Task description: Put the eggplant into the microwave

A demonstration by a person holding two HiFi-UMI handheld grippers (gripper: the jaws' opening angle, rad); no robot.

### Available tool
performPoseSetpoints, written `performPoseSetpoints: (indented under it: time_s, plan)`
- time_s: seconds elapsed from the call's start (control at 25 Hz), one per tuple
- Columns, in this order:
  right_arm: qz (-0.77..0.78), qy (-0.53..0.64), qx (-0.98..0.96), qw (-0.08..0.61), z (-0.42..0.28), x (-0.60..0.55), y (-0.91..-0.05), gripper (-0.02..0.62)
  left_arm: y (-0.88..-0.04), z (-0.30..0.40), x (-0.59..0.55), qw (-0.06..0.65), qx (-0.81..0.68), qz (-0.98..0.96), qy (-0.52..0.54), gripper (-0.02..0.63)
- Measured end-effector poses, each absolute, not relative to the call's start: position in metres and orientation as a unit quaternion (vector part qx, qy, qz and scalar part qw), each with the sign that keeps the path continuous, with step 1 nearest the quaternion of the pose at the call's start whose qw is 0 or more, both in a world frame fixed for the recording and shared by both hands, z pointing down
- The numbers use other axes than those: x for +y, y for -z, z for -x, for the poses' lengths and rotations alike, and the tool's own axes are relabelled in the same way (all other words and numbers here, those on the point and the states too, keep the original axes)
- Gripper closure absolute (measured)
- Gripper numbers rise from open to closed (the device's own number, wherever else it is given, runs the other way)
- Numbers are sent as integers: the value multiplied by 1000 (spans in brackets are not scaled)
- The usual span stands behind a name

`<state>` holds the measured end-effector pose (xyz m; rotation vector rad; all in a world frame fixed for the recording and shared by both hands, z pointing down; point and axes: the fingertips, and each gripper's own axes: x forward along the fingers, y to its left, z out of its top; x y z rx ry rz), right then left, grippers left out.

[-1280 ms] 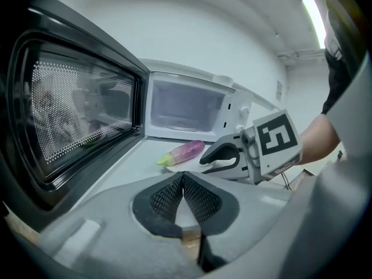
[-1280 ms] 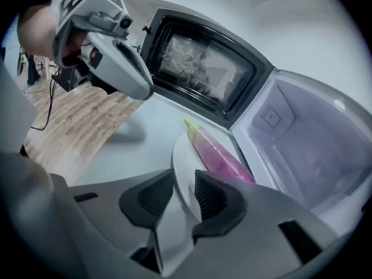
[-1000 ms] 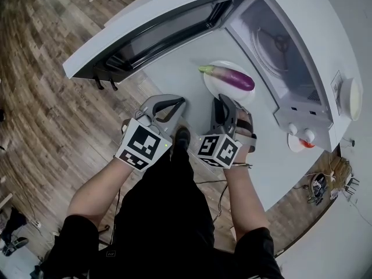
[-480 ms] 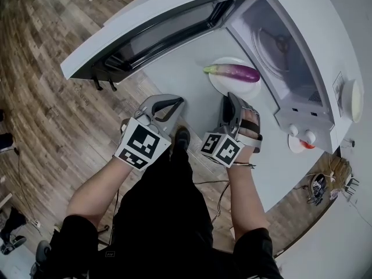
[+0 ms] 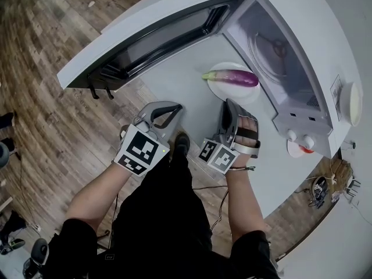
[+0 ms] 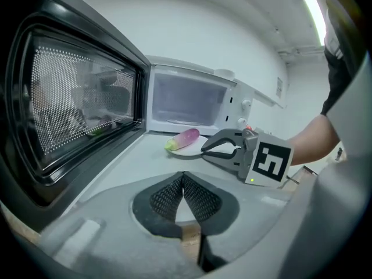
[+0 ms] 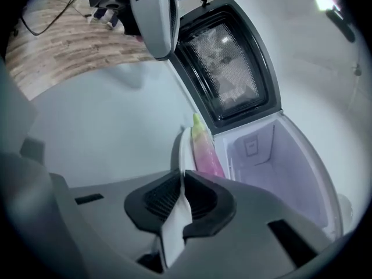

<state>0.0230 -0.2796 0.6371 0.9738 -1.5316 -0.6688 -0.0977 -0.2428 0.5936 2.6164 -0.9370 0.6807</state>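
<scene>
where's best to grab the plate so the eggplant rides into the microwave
The plate by its near rim, from the person's side, one jaw above and one below. It is thin and bare there; the eggplant lies across the middle. The right tool is shut on that rim, with the open microwave beyond it.

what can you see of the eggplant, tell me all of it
The eggplant is elongated, glossy purple fading to pale pink, with a green stem end toward the open door. It lies on its side on a white plate before the open cavity of the microwave. Only the plate touches it; the jaws of the right gripper clamp the plate's rim.
</scene>
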Motion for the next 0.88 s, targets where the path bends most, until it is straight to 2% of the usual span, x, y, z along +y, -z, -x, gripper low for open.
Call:
performPoseSetpoints:
  time_s: [0.88]
  plan:
    - [-446,344,-626,539,-31,-269,-604,571,-583,80,-243,125,-309,-913,-236,597]
